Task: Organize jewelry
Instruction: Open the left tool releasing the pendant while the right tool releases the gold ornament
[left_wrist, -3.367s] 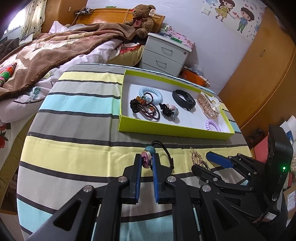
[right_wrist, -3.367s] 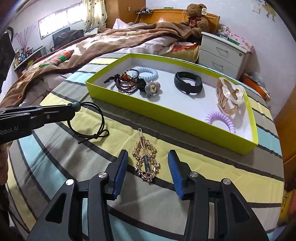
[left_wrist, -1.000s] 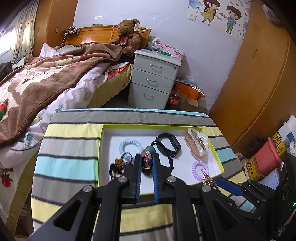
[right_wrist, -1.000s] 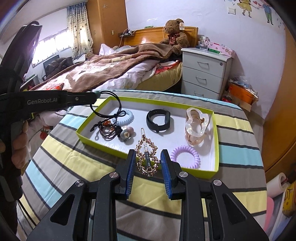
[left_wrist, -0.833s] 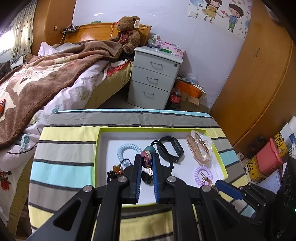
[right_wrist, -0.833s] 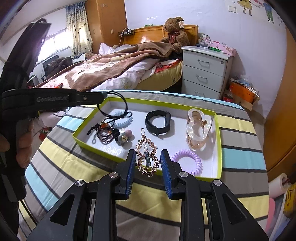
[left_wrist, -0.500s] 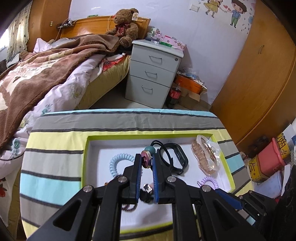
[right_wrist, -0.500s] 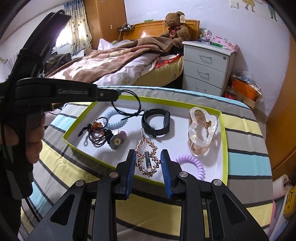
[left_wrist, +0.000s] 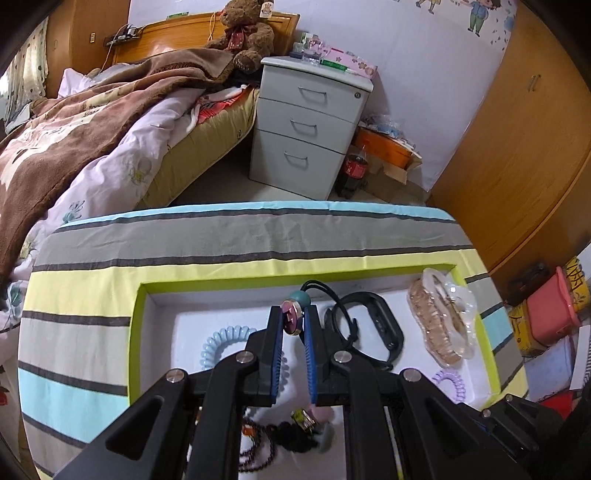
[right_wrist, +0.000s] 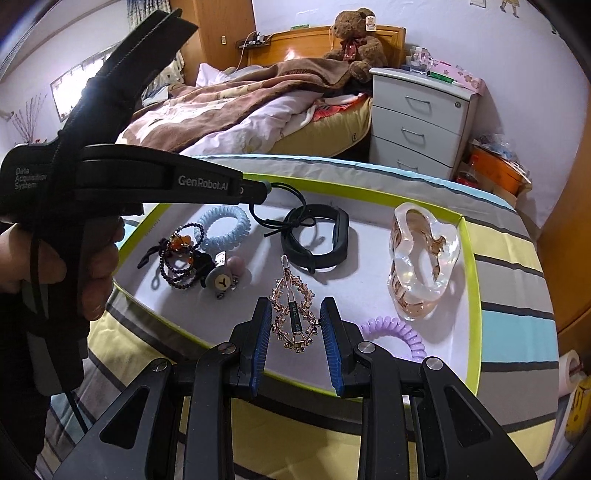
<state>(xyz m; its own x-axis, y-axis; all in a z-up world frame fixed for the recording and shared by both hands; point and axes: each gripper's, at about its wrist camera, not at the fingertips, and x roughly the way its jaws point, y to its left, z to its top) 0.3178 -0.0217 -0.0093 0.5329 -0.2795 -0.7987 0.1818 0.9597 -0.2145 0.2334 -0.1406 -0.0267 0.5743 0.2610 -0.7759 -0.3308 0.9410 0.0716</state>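
**Both claws carrying pieces over the tray**

The right gripper is pinching a gold hair clip by its sides, holding it above the near part of the green-rimmed tray, probably for a drop there. The clip's long axis is running away from the camera, its thin end pointing toward the black band. Farther off, the left gripper is pressing together on a beaded hair tie, its black loop dangling over the tray's middle.

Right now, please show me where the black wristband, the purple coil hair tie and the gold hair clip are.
black wristband (right_wrist: 341, 230): right wrist view, right side.
purple coil hair tie (right_wrist: 400, 332): right wrist view, coil top.
gold hair clip (right_wrist: 293, 317): right wrist view, centre bar.
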